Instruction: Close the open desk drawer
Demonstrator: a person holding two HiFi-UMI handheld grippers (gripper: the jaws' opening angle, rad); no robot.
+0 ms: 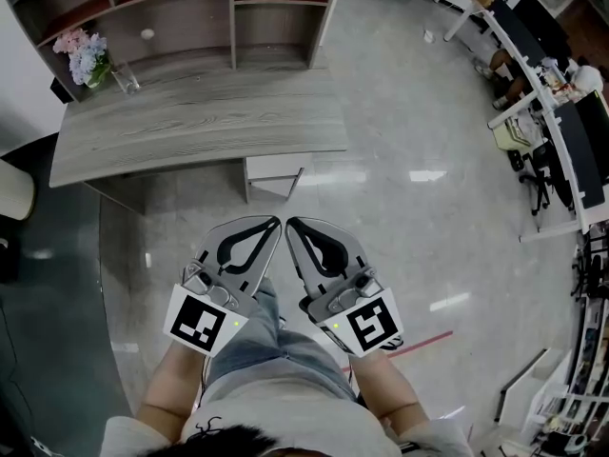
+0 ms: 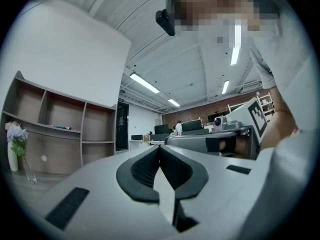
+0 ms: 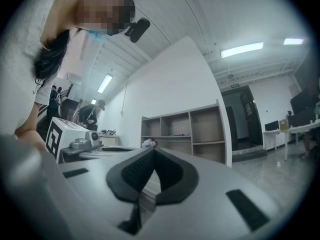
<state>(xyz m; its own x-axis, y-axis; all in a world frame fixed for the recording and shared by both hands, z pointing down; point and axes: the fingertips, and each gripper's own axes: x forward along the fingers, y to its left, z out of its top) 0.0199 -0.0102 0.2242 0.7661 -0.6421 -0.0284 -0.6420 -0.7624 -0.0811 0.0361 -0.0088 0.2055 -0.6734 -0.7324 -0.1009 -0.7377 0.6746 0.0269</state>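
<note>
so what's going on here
A person stands back from the wooden desk, holding a gripper in each hand. The left gripper and right gripper are both shut on nothing, tips close together. The white drawer under the desk sticks out open, with nothing touching it.

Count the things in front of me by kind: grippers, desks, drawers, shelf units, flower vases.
grippers: 2, the left gripper and the right gripper
desk: 1
drawer: 1
shelf unit: 1
vase of flowers: 1
total: 6
</note>
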